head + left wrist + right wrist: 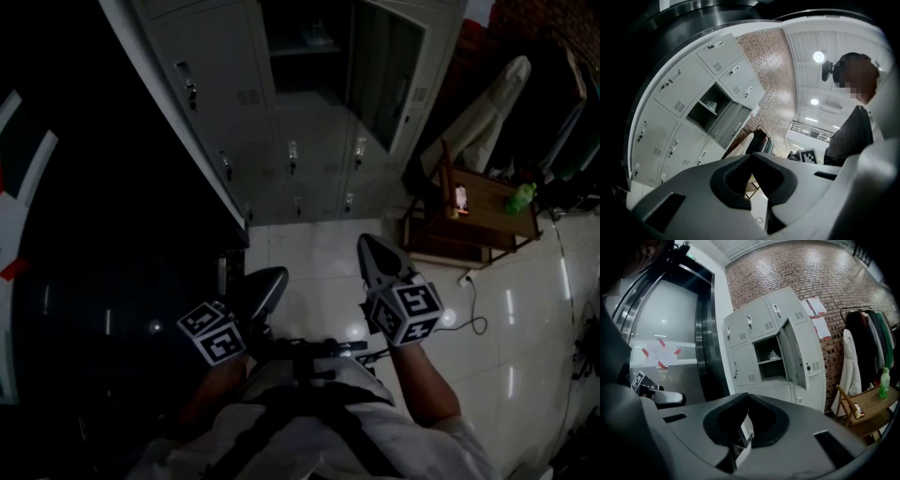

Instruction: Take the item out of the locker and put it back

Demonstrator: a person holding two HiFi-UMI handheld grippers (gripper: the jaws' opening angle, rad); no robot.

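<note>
The grey locker bank [281,141] stands ahead, well out of reach. One upper compartment [305,42] is open, its door [394,75] swung out to the right. A small pale item [773,354] lies on the shelf inside, also visible as the item [711,104] in the left gripper view. My left gripper [267,281] hangs low in front of my body, jaws closed tip to tip with nothing between them. My right gripper [367,246] is beside it, also shut and empty, pointing toward the lockers. Both are far from the open compartment [771,357].
A wooden chair [478,211] with a green bottle [521,197] stands right of the lockers. A white garment [487,112] and dark coats [865,338] hang on a rack by the brick wall. A steel lift door [670,348] is left. A cable [469,314] lies on the tiled floor.
</note>
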